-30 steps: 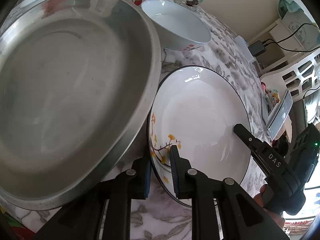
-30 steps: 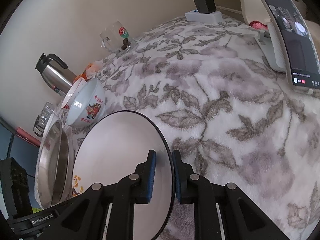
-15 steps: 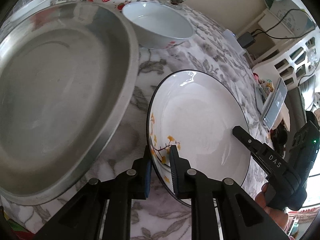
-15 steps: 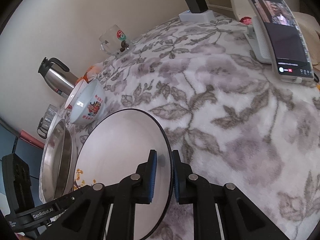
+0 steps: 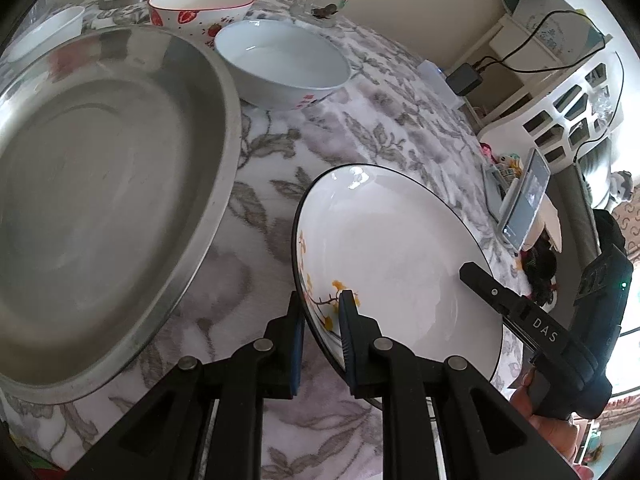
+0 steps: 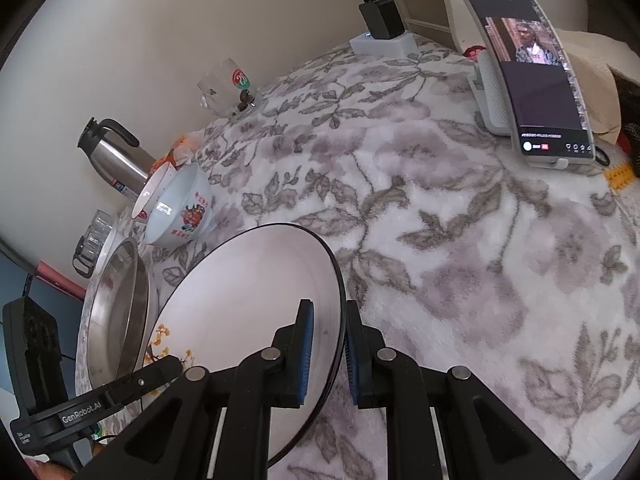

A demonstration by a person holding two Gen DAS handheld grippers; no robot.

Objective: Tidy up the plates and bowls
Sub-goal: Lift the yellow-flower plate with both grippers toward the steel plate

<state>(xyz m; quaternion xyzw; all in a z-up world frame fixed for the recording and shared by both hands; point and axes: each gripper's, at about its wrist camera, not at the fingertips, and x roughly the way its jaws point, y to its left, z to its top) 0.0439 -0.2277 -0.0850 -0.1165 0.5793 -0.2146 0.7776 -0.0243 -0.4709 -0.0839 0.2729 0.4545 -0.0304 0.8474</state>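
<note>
Two grippers clamp one plate (image 5: 392, 256) from opposite rims: the left gripper (image 5: 320, 320) pinches the edge by the yellow flower print, the right gripper (image 6: 326, 340) the far rim, jaws closed on it.

Since a second ago the plate has moved away from the steel pan (image 5: 100, 184); earlier the pan's rim overlapped the plate, while now a strip of floral cloth (image 5: 260, 240) shows between them. The plate sits tilted above the cloth, right of the pan.

Beyond the plate, away from the pan, the cloth (image 6: 460, 240) lies open as far as the phone (image 6: 536, 76) on its stand.

Behind the pan stand three bowls: a white bowl (image 5: 284, 68), a strawberry bowl (image 5: 200, 4), and a small bowl (image 5: 44, 32) at the left edge. One glass mug (image 6: 228, 88) and one flask (image 6: 116, 160) stand by the wall.
</note>
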